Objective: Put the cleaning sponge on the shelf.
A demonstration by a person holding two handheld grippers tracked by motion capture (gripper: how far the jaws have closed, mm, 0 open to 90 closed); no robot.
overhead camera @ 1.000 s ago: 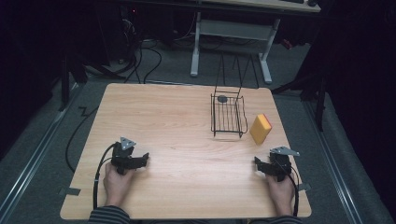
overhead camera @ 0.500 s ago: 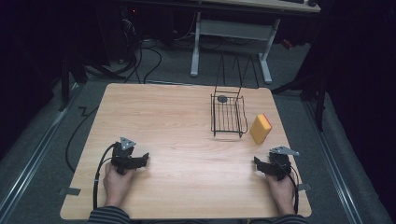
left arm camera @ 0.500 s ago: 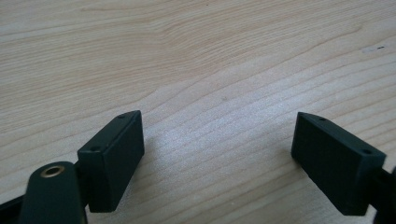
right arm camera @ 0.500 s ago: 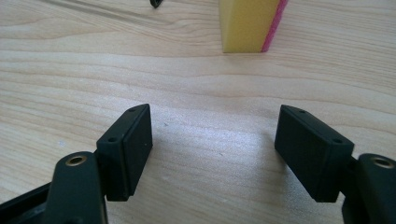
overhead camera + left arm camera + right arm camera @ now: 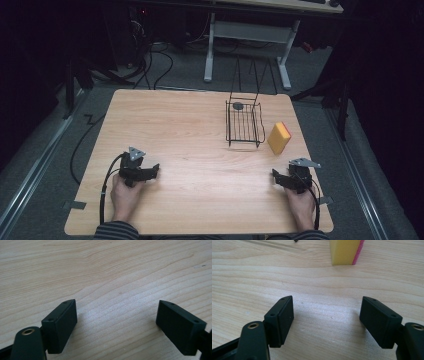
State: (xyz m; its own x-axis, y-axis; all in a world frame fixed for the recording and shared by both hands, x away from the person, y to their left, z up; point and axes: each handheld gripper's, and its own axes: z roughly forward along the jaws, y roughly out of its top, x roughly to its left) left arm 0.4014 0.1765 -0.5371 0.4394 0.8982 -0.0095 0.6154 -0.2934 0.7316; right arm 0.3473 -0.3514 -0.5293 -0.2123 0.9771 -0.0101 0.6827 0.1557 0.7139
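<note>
Pale wooden table [image 5: 190, 125] (grey floor [image 5: 45, 150] around), both grippers resting.

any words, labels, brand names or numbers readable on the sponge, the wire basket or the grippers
None: no readable text anywhere.
Sponge: plain yellow with a pink side, no print.
Wire basket: bare black wire, no tag.
Left gripper and right gripper: plain black fingers, no markings.

Almost nothing has changed over the last second. The left gripper [image 5: 150, 172] and the right gripper [image 5: 278, 176] lie at the same spots on the table's near edge as before, with no visible shift in either hand's position.
</note>
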